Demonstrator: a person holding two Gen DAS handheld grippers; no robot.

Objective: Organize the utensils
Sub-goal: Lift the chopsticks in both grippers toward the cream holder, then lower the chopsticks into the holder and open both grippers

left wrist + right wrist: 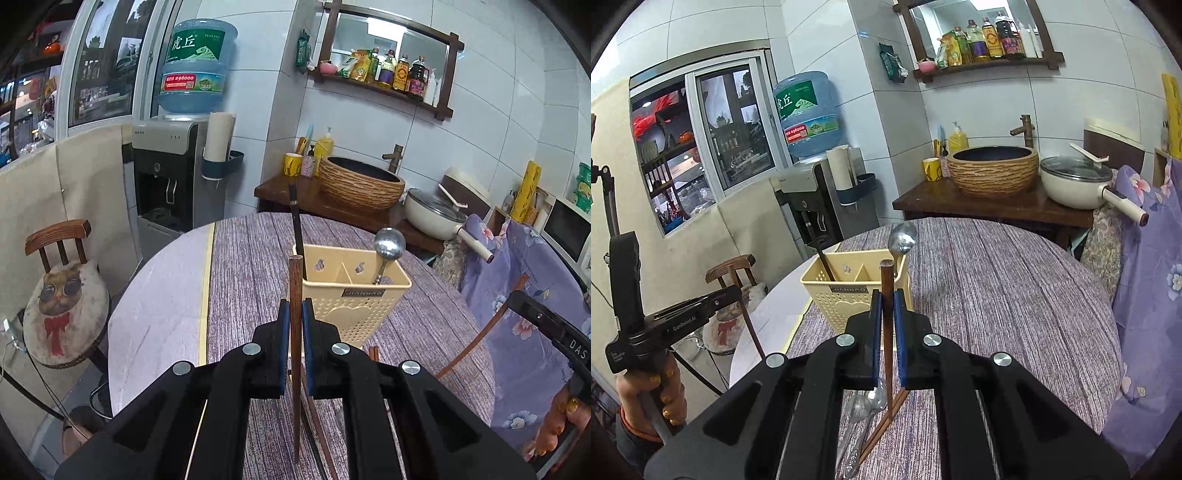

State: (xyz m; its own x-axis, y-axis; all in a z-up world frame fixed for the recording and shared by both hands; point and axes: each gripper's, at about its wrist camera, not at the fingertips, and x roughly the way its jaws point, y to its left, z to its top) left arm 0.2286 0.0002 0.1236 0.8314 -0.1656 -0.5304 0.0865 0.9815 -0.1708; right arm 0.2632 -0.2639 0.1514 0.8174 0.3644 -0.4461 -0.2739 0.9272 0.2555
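Both grippers [295, 306] [887, 299] pinched one chopstick [295, 295] [886, 291] each; at 12 o'clock, the yellow basket [351, 306] held a spoon [388, 247].

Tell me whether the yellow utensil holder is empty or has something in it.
Not empty. The yellow utensil holder stands upright with a metal spoon in one compartment and a dark chopstick in another.

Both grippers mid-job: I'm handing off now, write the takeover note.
Left gripper: shut on one brown chopstick, upright.
Right gripper: shut on another chopstick.
Caddy on the table: holds a dark chopstick and a spoon in separate compartments.
Left to do: drop both held chopsticks in; then the spoons and chopsticks lying on the table.
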